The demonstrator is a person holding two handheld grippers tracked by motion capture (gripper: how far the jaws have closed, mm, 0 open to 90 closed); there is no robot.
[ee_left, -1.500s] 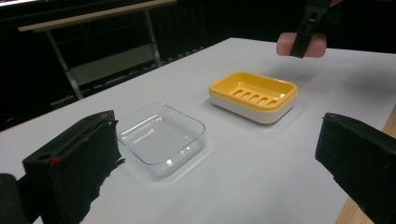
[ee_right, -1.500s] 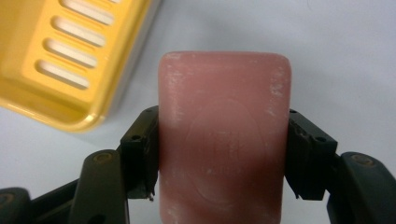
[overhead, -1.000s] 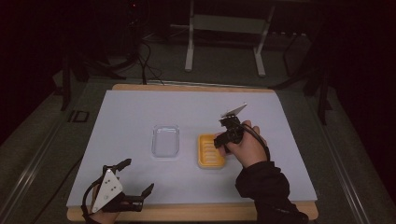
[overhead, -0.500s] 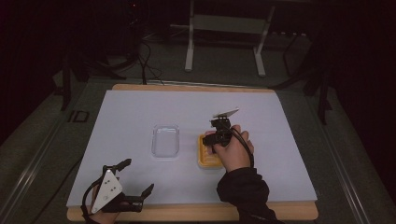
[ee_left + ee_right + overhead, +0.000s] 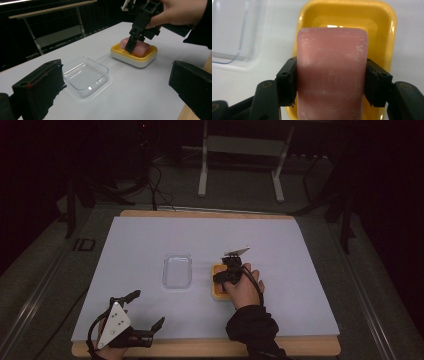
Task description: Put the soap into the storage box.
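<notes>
A pink soap bar (image 5: 330, 72) is clamped by its long sides between the pads of my right gripper (image 5: 330, 83), which is shut on it. The bar sits low over the yellow soap dish (image 5: 384, 32); I cannot tell whether it rests in the dish. From the left gripper view, the soap (image 5: 140, 47) is inside the rim of the dish (image 5: 135, 60), with the right gripper (image 5: 131, 41) coming down from above. In the high view, the right gripper (image 5: 226, 276) covers the dish (image 5: 217, 290). My left gripper (image 5: 147, 308) lies open at the table's front left with nothing in it.
A clear, empty plastic container (image 5: 177, 271) stands just left of the dish, also seen as the clear container (image 5: 85, 75). The white mat (image 5: 280, 240) covers the wooden table. A metal stand and cables lie on the floor beyond the far edge.
My right gripper has moved left, nearer and down with the soap, coming low over the yellow dish. The left gripper has stayed put.
</notes>
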